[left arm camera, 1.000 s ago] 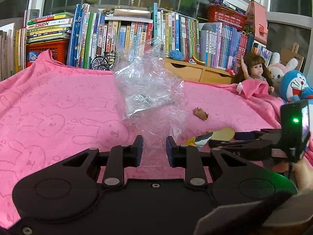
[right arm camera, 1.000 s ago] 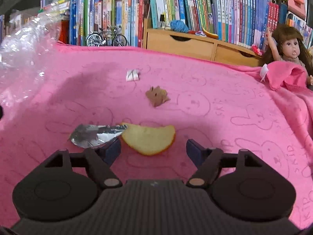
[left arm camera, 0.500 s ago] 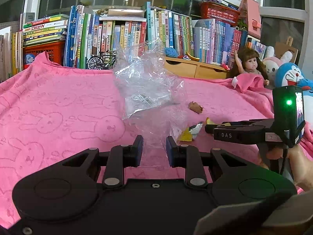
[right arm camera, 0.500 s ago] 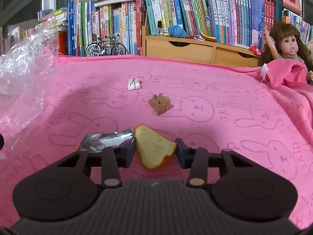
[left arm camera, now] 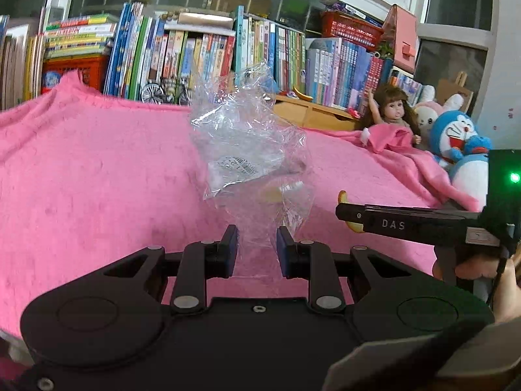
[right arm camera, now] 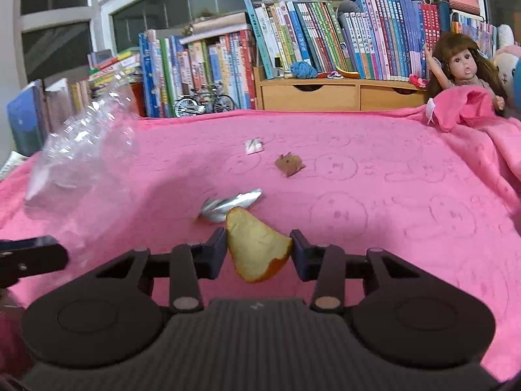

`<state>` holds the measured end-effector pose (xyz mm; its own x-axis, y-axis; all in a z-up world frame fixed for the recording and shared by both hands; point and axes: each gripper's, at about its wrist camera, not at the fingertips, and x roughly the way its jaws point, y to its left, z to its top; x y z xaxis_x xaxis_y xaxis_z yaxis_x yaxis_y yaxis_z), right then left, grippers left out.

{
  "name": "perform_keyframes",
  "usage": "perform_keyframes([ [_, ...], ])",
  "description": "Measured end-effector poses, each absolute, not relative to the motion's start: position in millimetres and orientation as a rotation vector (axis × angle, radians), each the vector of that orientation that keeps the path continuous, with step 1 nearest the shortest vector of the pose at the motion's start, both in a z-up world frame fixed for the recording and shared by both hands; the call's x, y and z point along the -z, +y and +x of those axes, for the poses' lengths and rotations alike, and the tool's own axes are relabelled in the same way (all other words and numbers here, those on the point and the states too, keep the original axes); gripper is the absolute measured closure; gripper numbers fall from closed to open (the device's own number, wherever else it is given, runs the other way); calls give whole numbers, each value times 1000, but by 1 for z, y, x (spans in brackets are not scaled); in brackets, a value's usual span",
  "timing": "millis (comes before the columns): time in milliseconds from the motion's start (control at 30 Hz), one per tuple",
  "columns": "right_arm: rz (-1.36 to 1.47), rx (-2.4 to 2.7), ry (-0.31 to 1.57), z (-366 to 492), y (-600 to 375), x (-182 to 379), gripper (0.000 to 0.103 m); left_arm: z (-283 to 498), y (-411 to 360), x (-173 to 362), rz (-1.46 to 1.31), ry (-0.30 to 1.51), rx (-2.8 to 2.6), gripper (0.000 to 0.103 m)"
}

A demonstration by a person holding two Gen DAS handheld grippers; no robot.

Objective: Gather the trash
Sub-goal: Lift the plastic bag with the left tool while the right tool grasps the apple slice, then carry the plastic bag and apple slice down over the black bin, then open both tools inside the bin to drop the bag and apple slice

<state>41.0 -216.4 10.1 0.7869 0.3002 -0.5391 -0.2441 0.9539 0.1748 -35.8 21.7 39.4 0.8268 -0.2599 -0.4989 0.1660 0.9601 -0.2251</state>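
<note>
My right hand-held gripper is pinching a piece of orange peel between its two pads, and the peel hangs above the pink blanket. My left hand-held gripper is closed on the bottom of a clear plastic bag, which stands up crinkly in front of it. I think the next job is to drop the peel into that bag. That could go wrong. The bag is floppy and I cannot see an open mouth, so the peel may hit the side and fall back on the blanket. The peel is held only by its edges, so it could slip out if I tip it. More trash is on the blanket: a silver foil wrapper just behind the peel, a brown crumpled scrap farther back, and a small white paper bit near it. From the left camera, the bag hides most of that trash, and I see only a tip of the peel past the right gripper's arm. I cannot read the small label on the bag. I cannot tell if anything is already inside it, because it is see-through and shiny.
</note>
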Motion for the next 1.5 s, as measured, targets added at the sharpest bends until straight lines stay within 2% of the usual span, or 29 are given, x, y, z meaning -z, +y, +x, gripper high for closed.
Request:
perform_keyframes([
  [233,163,-342,563,-15,-225,-15,56,-83,39,-35,-271,727,381,79],
  [433,169,-363,554,-52,-228,-11,56,-122,41,-28,-208,817,420,79],
  [733,161,-384,669,-92,-222,19,56,-159,13,34,-105,1080,472,81],
  [1200,127,-369,911,-111,-201,98,56,-141,-14,127,-11,1335,410,82],
  [1500,135,-332,995,-105,-193,129,56,-128,-31,147,35,1326,381,82],
])
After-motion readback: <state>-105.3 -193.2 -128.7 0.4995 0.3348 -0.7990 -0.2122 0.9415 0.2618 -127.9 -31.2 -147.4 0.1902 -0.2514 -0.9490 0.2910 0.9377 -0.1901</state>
